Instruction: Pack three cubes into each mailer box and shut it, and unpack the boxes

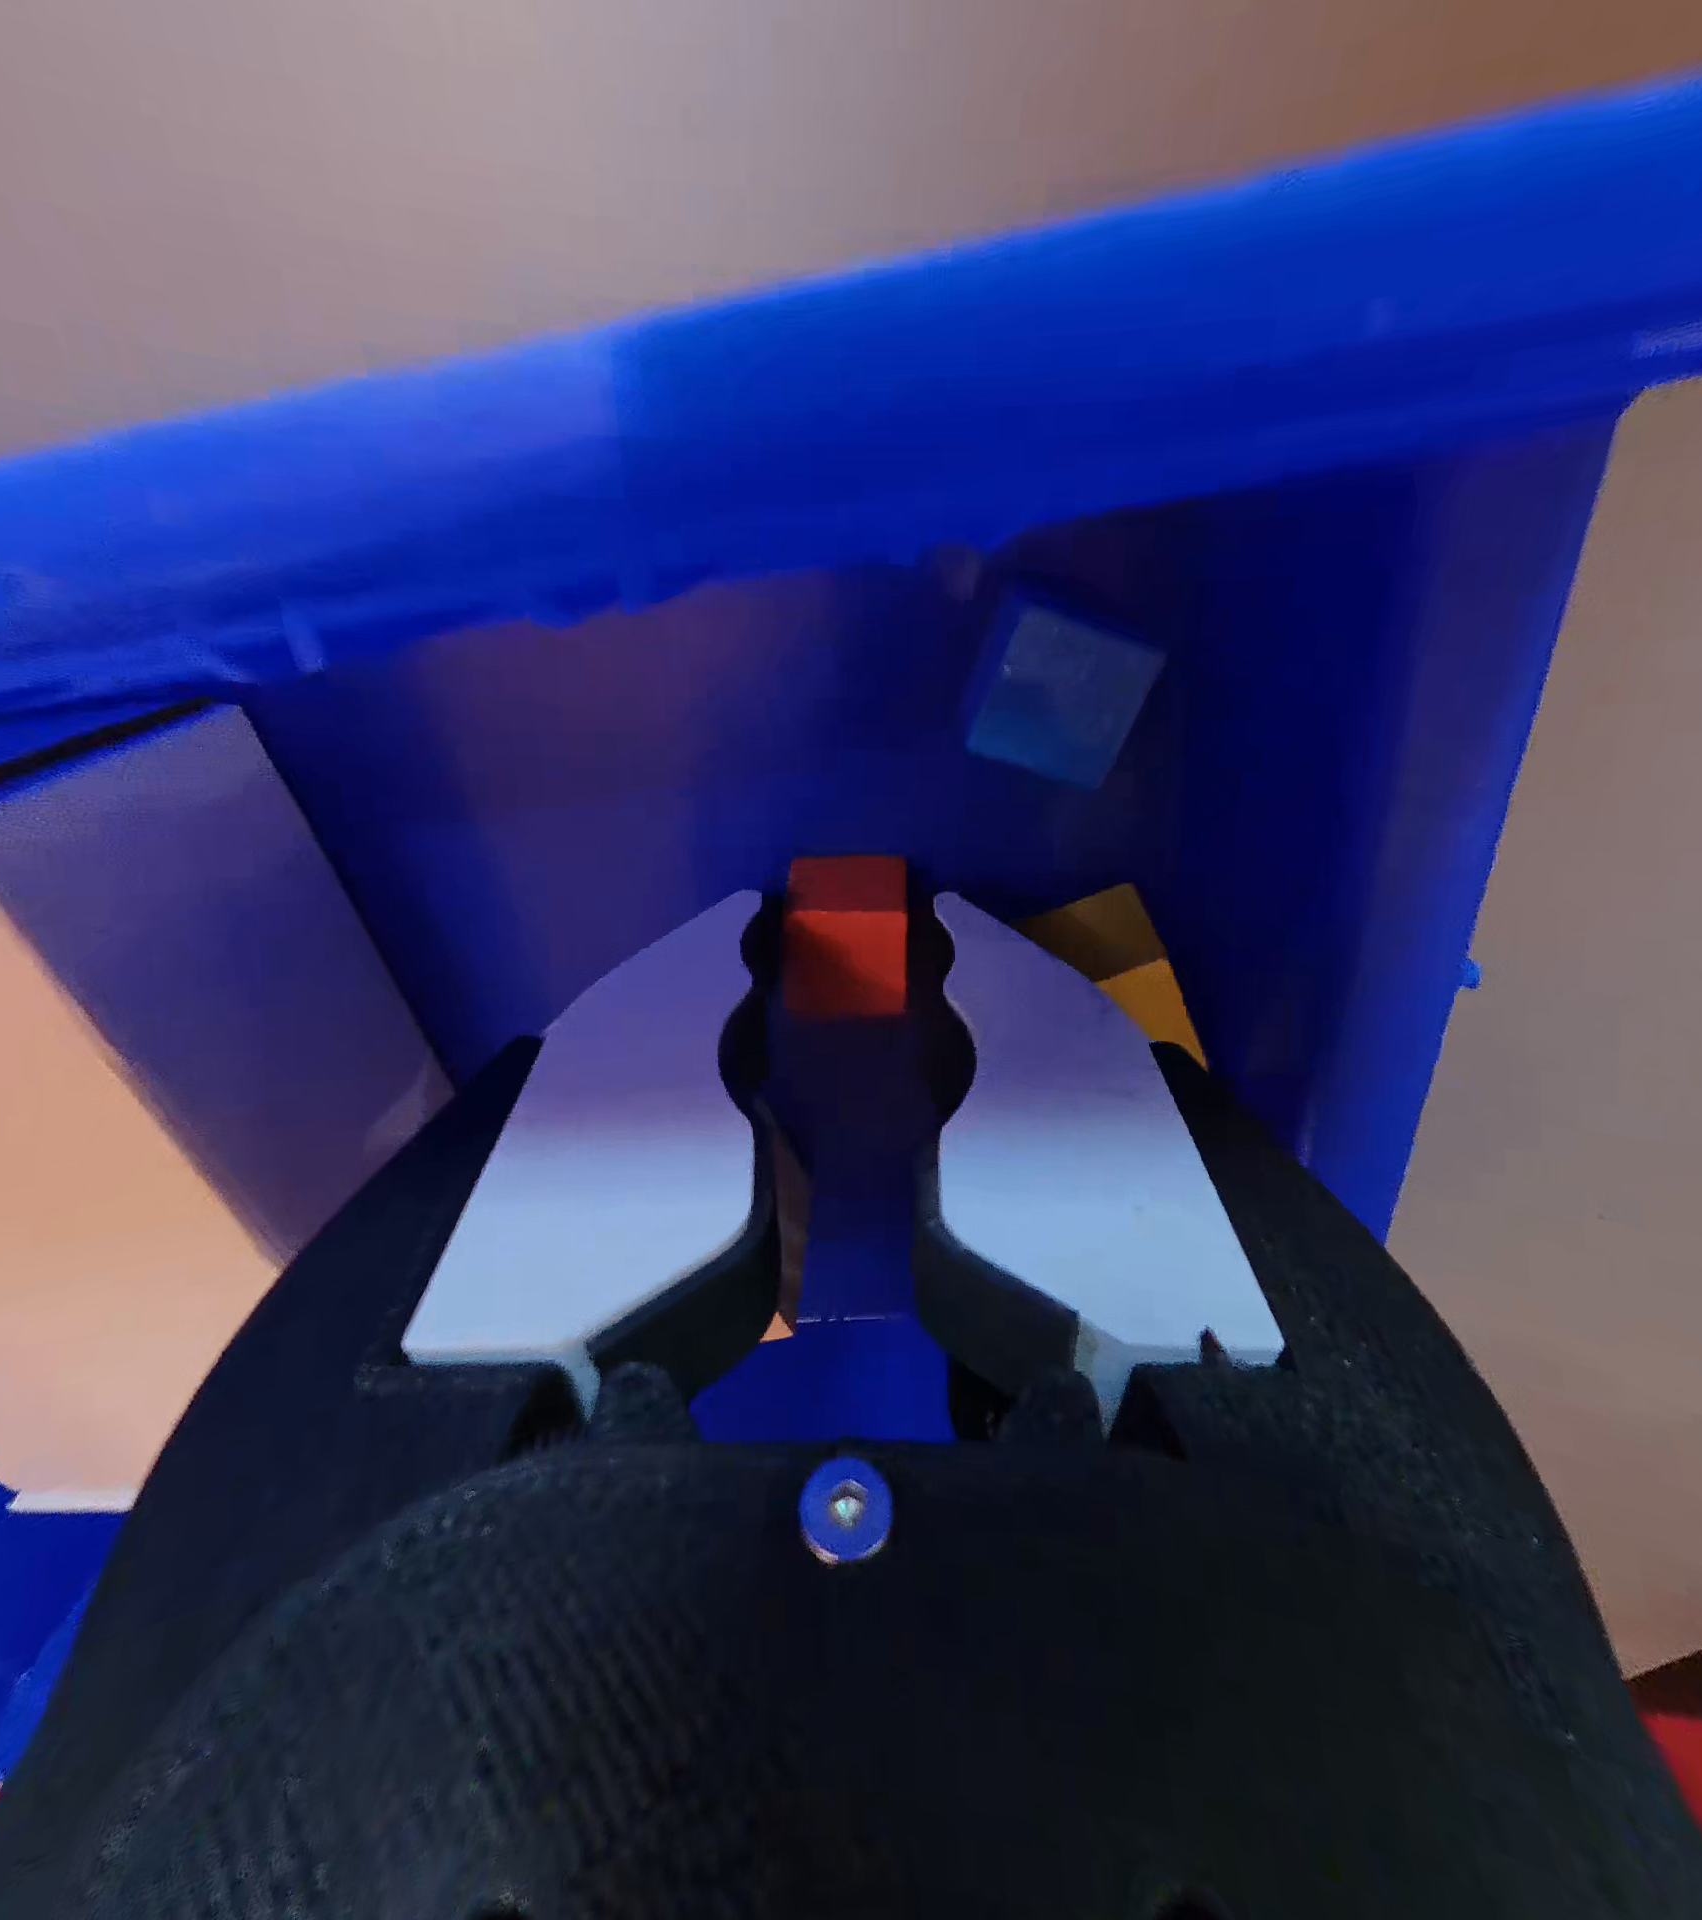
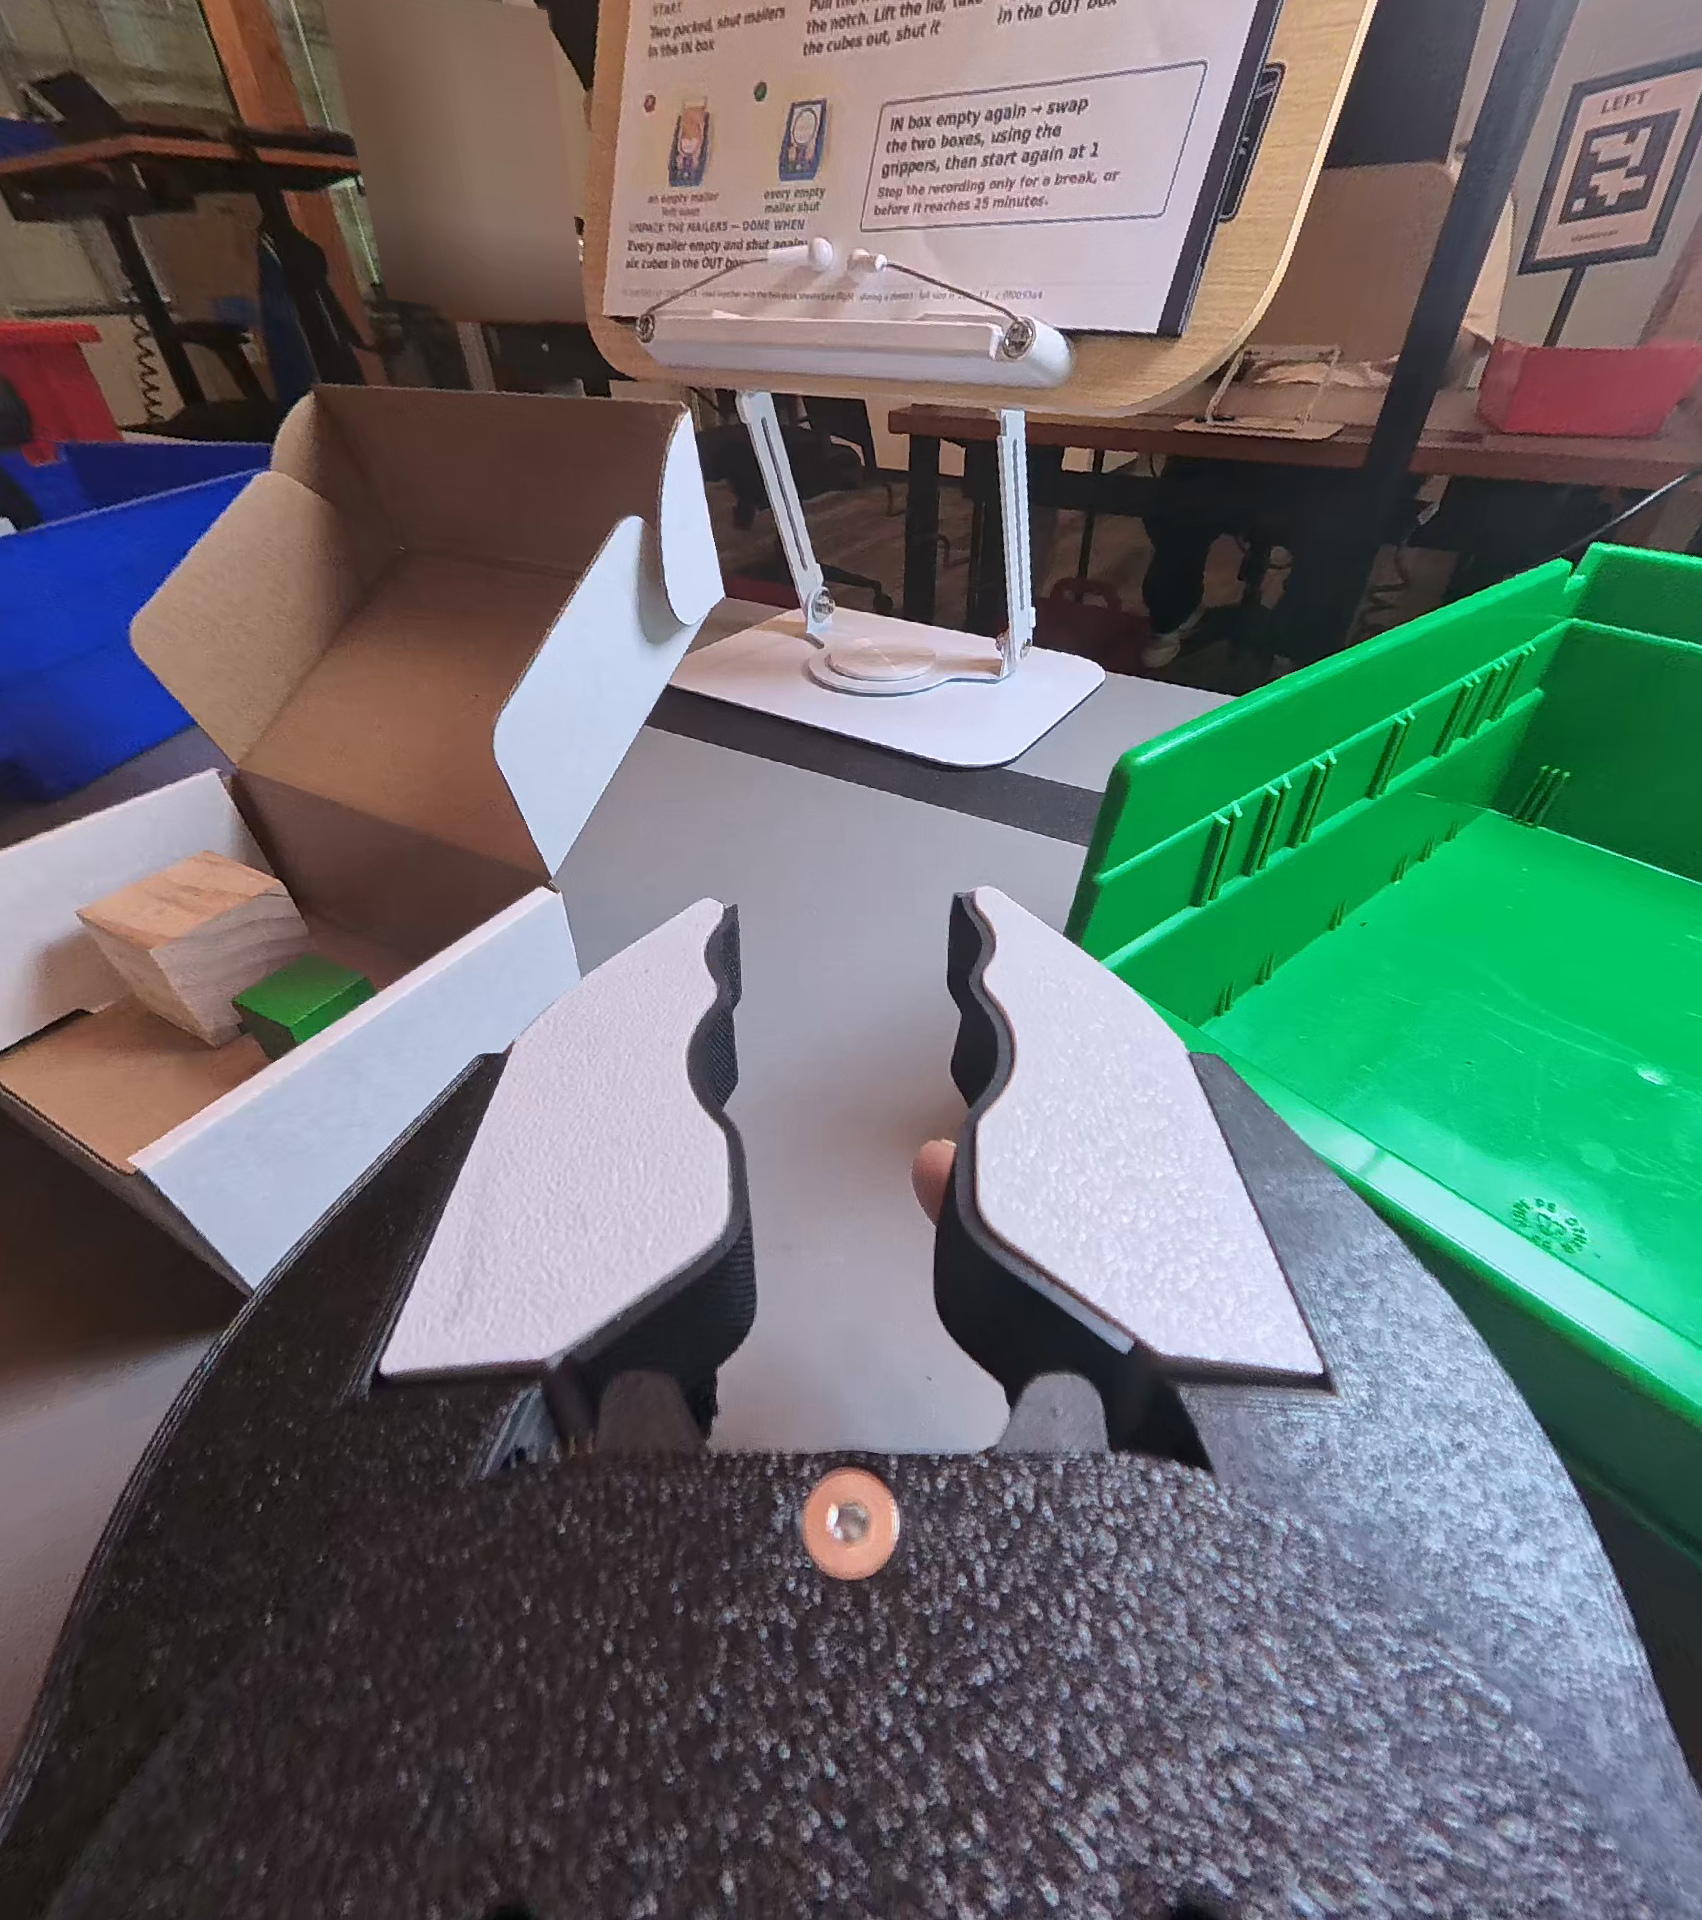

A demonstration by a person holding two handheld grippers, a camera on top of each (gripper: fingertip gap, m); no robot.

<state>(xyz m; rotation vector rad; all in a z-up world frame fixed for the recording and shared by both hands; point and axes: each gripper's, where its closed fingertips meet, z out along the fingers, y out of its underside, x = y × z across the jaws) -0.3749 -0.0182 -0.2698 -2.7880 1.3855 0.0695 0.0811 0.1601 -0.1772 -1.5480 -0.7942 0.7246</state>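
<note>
Inside the blue bin, your left gripper clamps a red cube. Your right gripper hangs with fingers apart over the grey table, beside the open mailer box holding a wooden cube and a green cube.

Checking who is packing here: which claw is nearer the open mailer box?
Right. The right claw hangs open beside the open mailer box, just off its front corner. The left claw is down in the blue bin, shut on a red cube.
</note>
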